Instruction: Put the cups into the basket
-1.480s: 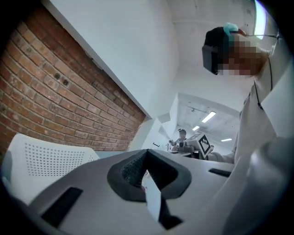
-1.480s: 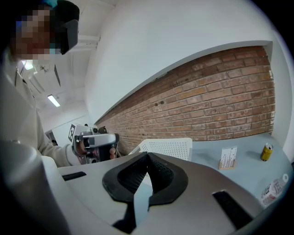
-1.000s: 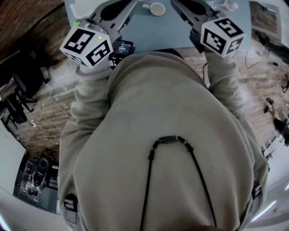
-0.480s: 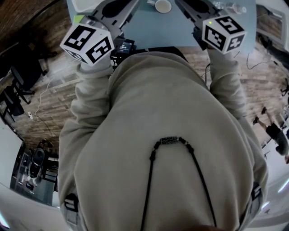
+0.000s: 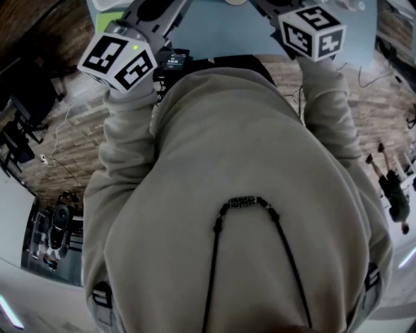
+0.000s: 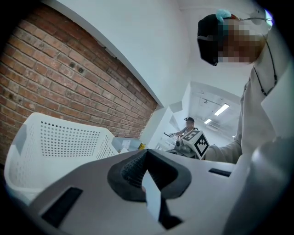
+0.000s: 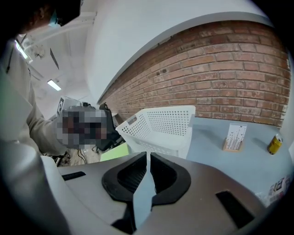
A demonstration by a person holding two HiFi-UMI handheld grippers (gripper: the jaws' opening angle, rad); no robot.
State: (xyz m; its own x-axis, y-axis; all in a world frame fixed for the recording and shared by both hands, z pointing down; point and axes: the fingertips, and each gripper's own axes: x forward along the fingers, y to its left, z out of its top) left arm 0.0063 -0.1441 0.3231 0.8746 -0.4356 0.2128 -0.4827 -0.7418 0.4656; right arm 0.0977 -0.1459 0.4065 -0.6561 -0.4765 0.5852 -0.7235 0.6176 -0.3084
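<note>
The person is lowering both hands toward the pale blue tabletop point(image 5: 221, 32). The small white ceramic cup point(image 5: 235, 2), which stood in plain sight between the two grippers a second ago, is now sliding off the top edge of the head view. Only a sliver of it is showing there, and neither gripper view is catching it.

The left tongs point(image 6: 146, 158) are pressing together on nothing. The right tongs point(image 7: 148, 158) are doing the same, with only a thin seam between their dark pads. The white perforated plastic basket point(image 7: 161, 131) is standing on the tabletop ahead of the right tongs and off to the left of the left ones.

This is probably the approach. No cup is being held yet, and the tongs will need to open before taking one.
</note>
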